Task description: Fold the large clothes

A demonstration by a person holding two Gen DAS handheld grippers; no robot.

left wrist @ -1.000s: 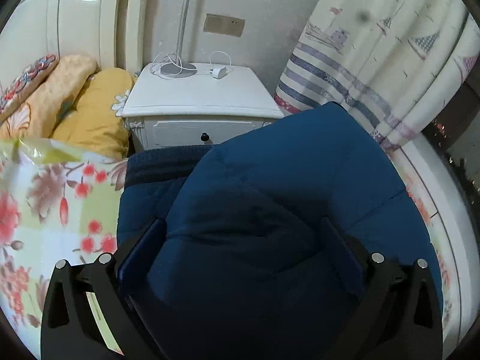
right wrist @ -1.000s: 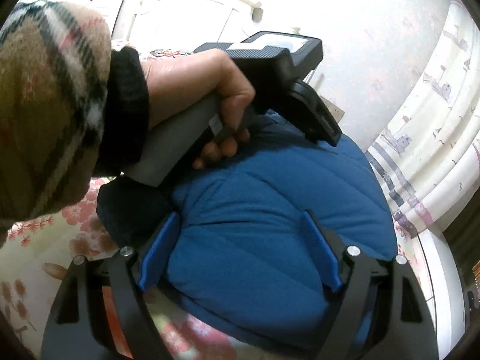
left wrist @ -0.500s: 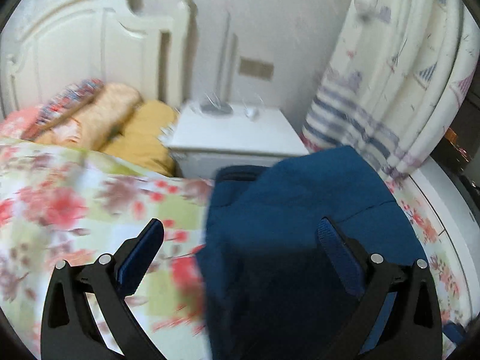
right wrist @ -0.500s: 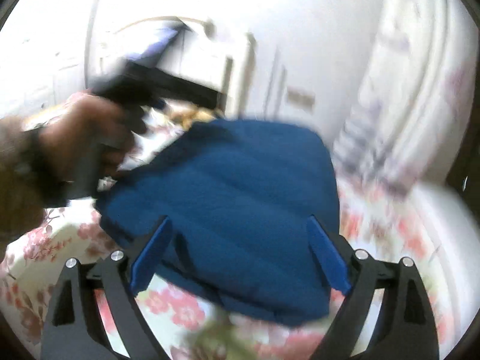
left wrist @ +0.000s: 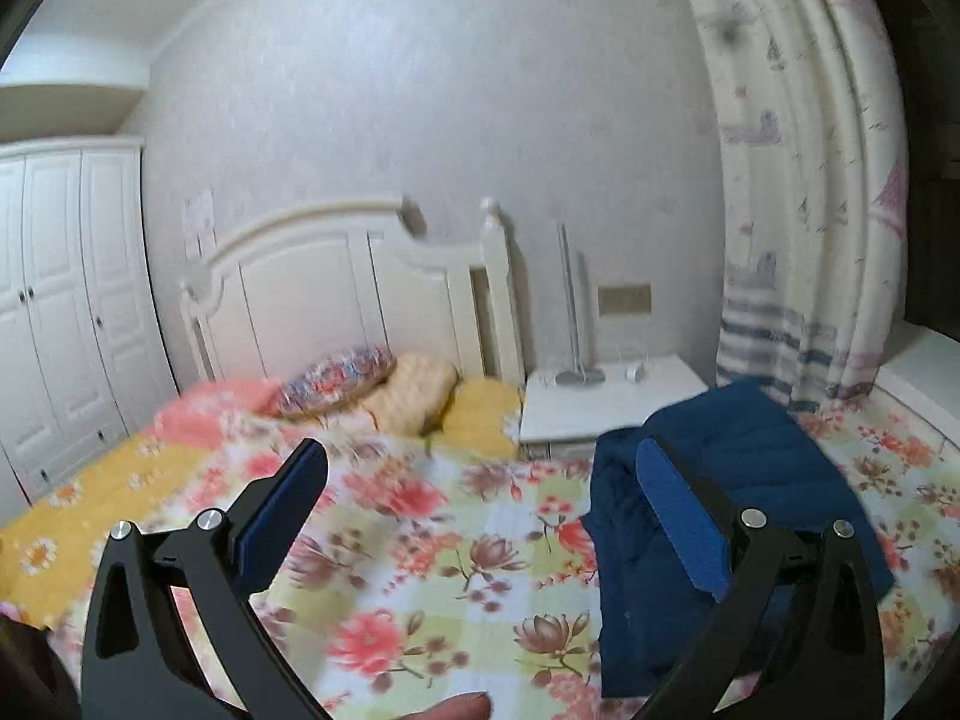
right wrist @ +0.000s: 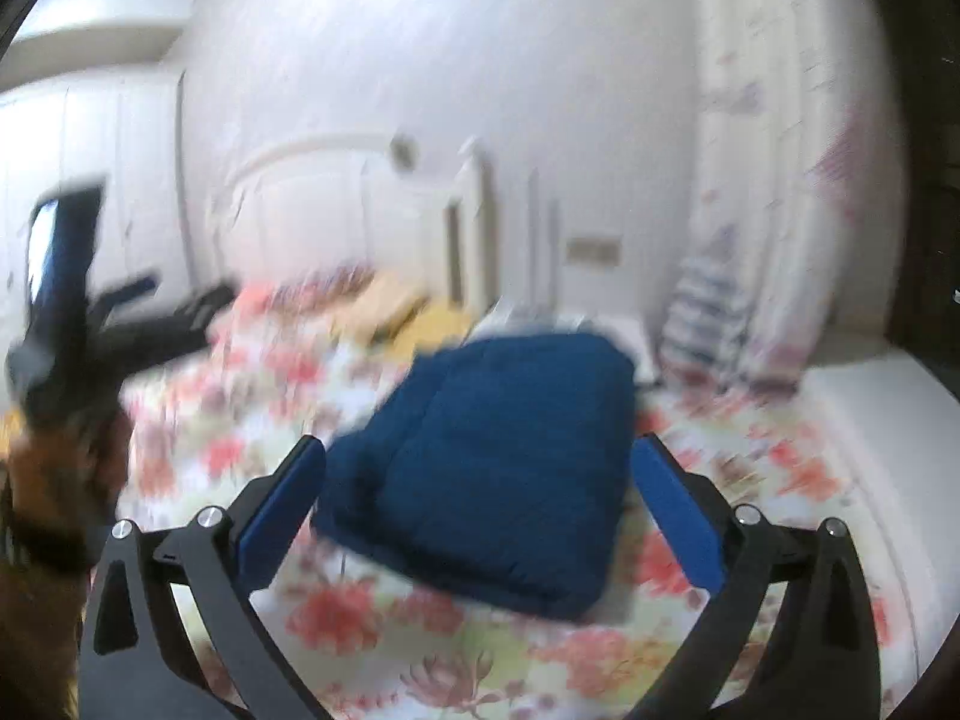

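Now folded, the blue coat (right wrist: pixel 492 468) lies on the floral bedspread (left wrist: pixel 432 546) near the nightstand (left wrist: pixel 606 402); left gripper (left wrist: pixel 480 516) released, right gripper (right wrist: pixel 480 504) widening with nothing gripped; best withdrawn without snagging the bundle

The floral bedspread (left wrist: pixel 432 546) is lying flat and bare across the middle and left, giving open passage there. The folded blue coat (right wrist: pixel 498 468) is occupying the right part of the bed, forming a raised bundle near the white nightstand (left wrist: pixel 606 402). Pillows (left wrist: pixel 414 387) are stacking up against the headboard (left wrist: pixel 336 294), closing the far end. The curtain (left wrist: pixel 804 276) is hanging beside the nightstand. In the blurred right wrist view, the left gripper (right wrist: pixel 78 312) is standing above the bed's left side.
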